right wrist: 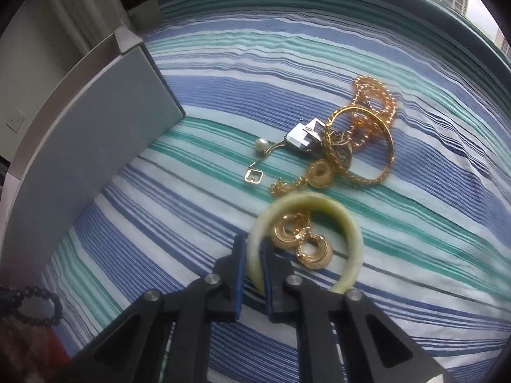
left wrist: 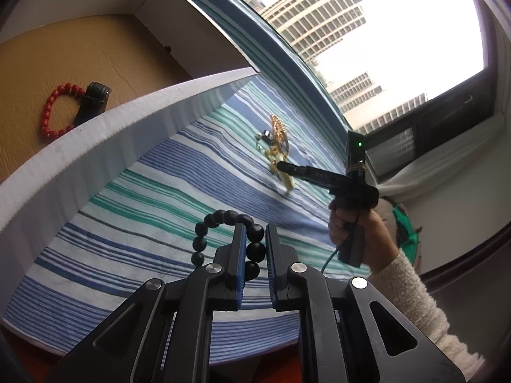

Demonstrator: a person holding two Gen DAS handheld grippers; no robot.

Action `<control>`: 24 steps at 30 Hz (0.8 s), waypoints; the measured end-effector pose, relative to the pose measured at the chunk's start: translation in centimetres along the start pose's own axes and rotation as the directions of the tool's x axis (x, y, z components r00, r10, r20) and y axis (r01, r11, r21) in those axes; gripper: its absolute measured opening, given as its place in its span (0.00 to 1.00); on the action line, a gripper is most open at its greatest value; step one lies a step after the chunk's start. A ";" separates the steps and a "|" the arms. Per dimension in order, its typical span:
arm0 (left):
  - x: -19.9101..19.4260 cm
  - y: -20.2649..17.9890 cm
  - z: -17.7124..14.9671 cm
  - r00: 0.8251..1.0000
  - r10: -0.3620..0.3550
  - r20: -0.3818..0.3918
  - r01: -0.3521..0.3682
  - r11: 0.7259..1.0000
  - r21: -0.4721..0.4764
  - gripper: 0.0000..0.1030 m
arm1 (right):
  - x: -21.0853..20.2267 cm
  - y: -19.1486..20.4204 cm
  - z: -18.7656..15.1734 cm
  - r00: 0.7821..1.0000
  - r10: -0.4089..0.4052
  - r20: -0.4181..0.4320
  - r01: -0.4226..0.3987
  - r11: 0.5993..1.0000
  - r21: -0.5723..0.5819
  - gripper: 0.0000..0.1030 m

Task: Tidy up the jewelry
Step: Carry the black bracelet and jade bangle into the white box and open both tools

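My left gripper point(left wrist: 255, 233) is shut on a black bead bracelet point(left wrist: 220, 218) and holds it above the striped cloth. A white box point(left wrist: 127, 118) to its upper left holds a red bead bracelet point(left wrist: 52, 110) and a dark item point(left wrist: 92, 100). My right gripper point(right wrist: 254, 245) is shut on the rim of a pale green bangle point(right wrist: 351, 233) lying on the cloth. Gold hoop earrings point(right wrist: 303, 239) lie inside the bangle. Beyond lie gold chains point(right wrist: 367, 121), a gold bangle point(right wrist: 383, 166), a silver piece point(right wrist: 303, 138) and a pearl earring point(right wrist: 261, 144).
The blue and green striped cloth point(right wrist: 191, 207) covers the table. The white box wall point(right wrist: 95, 146) stands at the left in the right wrist view. The black bracelet point(right wrist: 35, 303) shows at lower left there. A window with tall buildings point(left wrist: 319, 22) lies beyond the table.
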State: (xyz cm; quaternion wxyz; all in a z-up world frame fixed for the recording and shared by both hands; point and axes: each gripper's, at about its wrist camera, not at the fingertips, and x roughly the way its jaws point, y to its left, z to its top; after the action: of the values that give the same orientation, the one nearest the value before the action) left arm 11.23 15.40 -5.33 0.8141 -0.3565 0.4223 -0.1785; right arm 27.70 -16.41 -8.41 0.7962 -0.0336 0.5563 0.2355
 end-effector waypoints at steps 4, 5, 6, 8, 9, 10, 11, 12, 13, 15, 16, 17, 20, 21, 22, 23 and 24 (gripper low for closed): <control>-1.4 -0.7 0.4 0.999 -0.024 0.028 0.024 1.000 -0.002 0.10 | -4.2 -1.9 -1.0 0.980 0.148 0.136 -0.164 0.980 0.113 0.10; -1.7 -0.9 0.5 0.999 -0.031 0.035 0.032 0.999 -0.003 0.10 | -5.1 -2.1 -1.3 0.971 0.177 0.163 -0.198 0.972 0.125 0.10; -2.0 -1.1 0.7 0.998 -0.038 0.042 0.039 0.999 -0.004 0.10 | -6.2 -1.9 -1.9 0.961 0.203 0.190 -0.230 0.964 0.136 0.10; -2.8 -1.5 1.0 0.997 -0.055 0.055 0.056 0.998 -0.008 0.10 | -7.8 -2.1 -2.3 0.941 0.244 0.235 -0.283 0.947 0.149 0.10; -3.3 -1.8 1.1 0.996 -0.065 0.062 0.065 0.998 -0.007 0.10 | -8.6 -1.9 -2.5 0.931 0.261 0.255 -0.305 0.940 0.151 0.10; -3.8 -2.1 1.4 0.995 -0.072 0.070 0.073 0.997 -0.004 0.10 | -9.2 -1.6 -2.6 0.923 0.274 0.270 -0.321 0.935 0.149 0.10; -4.3 -2.4 1.5 0.994 -0.078 0.079 0.078 0.997 0.000 0.10 | -9.8 -1.3 -2.7 0.916 0.284 0.282 -0.333 0.932 0.143 0.10; -4.9 -2.7 1.7 0.993 -0.083 0.088 0.083 0.997 0.005 0.10 | -10.1 -0.7 -2.6 0.910 0.296 0.289 -0.344 0.929 0.133 0.10; -5.4 -3.0 1.9 0.991 -0.089 0.096 0.089 0.996 0.007 0.10 | -10.5 -0.2 -2.5 0.905 0.308 0.294 -0.356 0.927 0.123 0.10; -6.6 -3.4 2.4 0.989 -0.097 0.116 0.096 0.995 0.011 0.10 | -10.9 1.1 -2.5 0.895 0.331 0.299 -0.375 0.922 0.100 0.10; -7.3 -3.6 2.6 0.987 -0.097 0.127 0.096 0.995 0.015 0.10 | -11.1 1.7 -2.5 0.890 0.341 0.301 -0.382 0.920 0.086 0.10; -8.0 -3.8 2.8 0.986 -0.095 0.139 0.093 0.995 0.022 0.10 | -11.4 2.4 -2.5 0.886 0.351 0.303 -0.389 0.918 0.072 0.10; -10.2 -4.2 3.3 0.982 -0.074 0.175 0.067 0.997 0.046 0.10 | -11.8 4.5 -2.1 0.869 0.390 0.305 -0.419 0.908 0.031 0.10; -10.8 -4.2 3.4 0.980 -0.065 0.186 0.056 0.997 0.052 0.10 | -11.9 5.3 -2.0 0.864 0.401 0.304 -0.425 0.905 0.016 0.10; -11.5 -4.1 3.8 0.979 -0.054 0.197 0.044 0.998 0.055 0.10 | -12.1 6.0 -1.8 0.860 0.410 0.304 -0.432 0.902 0.005 0.10; -12.2 -4.0 4.0 0.977 -0.043 0.207 0.032 0.998 0.055 0.10 | -12.3 6.7 -1.7 0.854 0.422 0.305 -0.441 0.898 -0.007 0.10; -12.8 -3.7 4.2 0.975 -0.032 0.218 0.021 0.998 0.053 0.10 | -12.5 7.4 -1.5 0.848 0.434 0.305 -0.450 0.893 -0.020 0.10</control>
State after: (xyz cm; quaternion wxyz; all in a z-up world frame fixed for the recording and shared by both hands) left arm 7.29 22.27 6.23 0.8618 -0.3589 0.3208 -0.1597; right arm 19.97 -14.52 3.88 0.7965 0.1523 0.4269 0.4002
